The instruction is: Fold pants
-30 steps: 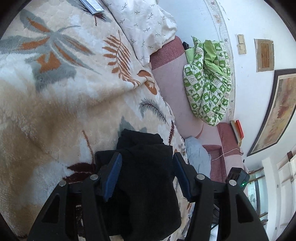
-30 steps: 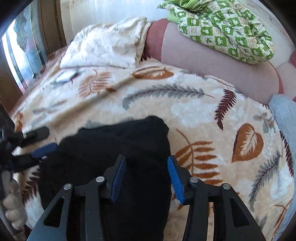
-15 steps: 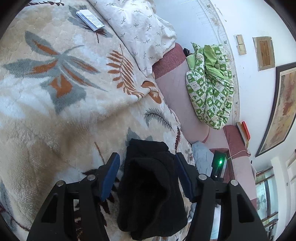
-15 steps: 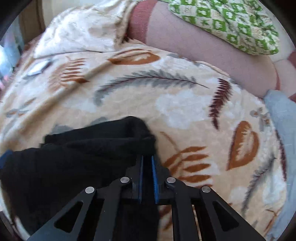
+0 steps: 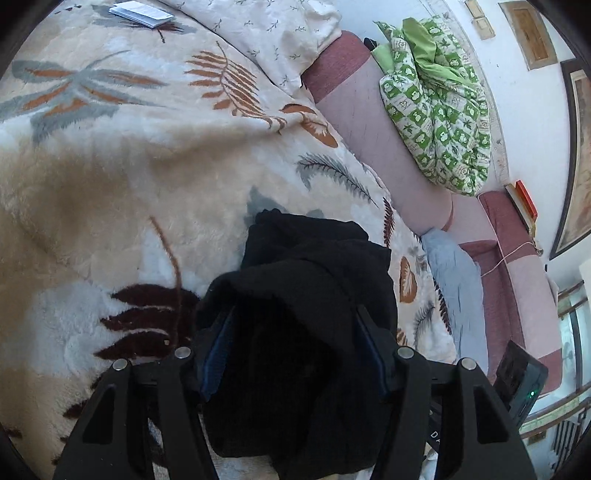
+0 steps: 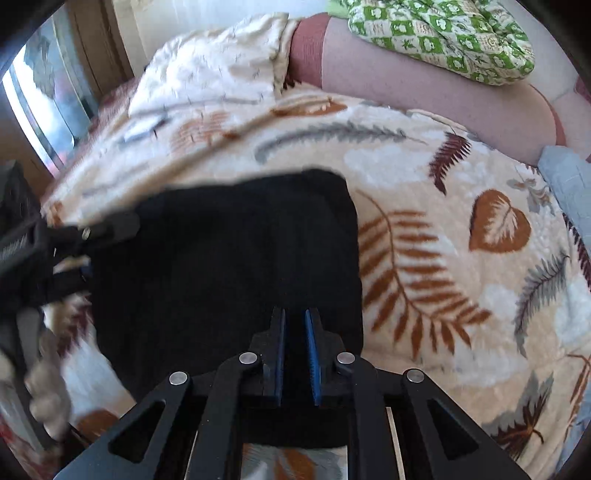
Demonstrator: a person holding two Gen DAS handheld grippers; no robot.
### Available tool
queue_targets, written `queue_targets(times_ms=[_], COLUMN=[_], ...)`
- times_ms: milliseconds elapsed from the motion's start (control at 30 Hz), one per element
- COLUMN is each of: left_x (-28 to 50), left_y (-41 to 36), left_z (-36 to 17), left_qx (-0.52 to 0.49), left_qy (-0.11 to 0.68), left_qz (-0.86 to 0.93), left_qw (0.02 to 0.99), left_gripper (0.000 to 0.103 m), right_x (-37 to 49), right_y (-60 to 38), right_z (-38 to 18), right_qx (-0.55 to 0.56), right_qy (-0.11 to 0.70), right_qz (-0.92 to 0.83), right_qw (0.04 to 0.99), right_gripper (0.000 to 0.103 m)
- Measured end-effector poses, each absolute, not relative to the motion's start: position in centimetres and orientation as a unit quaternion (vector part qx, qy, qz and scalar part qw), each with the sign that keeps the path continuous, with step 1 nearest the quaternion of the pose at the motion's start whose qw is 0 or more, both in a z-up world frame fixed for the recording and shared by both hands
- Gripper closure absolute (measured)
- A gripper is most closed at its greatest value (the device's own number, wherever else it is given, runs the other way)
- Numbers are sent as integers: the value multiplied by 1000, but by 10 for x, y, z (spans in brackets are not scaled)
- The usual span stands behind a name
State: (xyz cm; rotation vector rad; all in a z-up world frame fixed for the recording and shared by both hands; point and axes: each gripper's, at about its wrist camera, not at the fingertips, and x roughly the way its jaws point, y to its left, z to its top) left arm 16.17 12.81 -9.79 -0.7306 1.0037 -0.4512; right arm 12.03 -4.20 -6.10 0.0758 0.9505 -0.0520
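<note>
Black pants [image 6: 236,280] lie in a thick folded bundle on the leaf-print blanket [image 6: 461,295], near the front edge.

Right gripper [image 6: 294,328]: jaws nearly together and easing apart, dark cloth between them; a real pinch can't be confirmed.

Left gripper [image 5: 293,332]: jaws spread, a hump of cloth draped over and between them; pressure unclear.

Risks:
- Right side lets go early, top layer springs back.
- Left fingers snag the drape on withdrawal, dragging the fold open.

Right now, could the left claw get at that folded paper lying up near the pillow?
Probably not yet: the left claw is wrapped up in the black pants, and the paper lies well across the blanket. Nothing blocks the way otherwise.
</note>
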Motion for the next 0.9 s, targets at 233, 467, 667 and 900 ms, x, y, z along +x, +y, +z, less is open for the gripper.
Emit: queue_targets(times_ms=[233,467,667,900], left_x=[155,144,143,145], left_y=[142,199,218,199], left_z=[-95,-86,-92,-89], left_qx=[-375,-454,-484,-452], left_qy=[451,394,386,400], left_qz=[-218,-188,-179,-184], left_qw=[780,777,764,776], left_gripper=[42,37,37,36], right_x=[121,90,50,49], right_y=[-39,-26,-8,-11], right_z=[-64,-35,-36,-61], right_qx=[21,34,-68,-121], right_qy=[448,395,372,385], right_qz=[-26,18,-14,-40], right_qw=[893,918,926,914], right_gripper=[89,40,31,32])
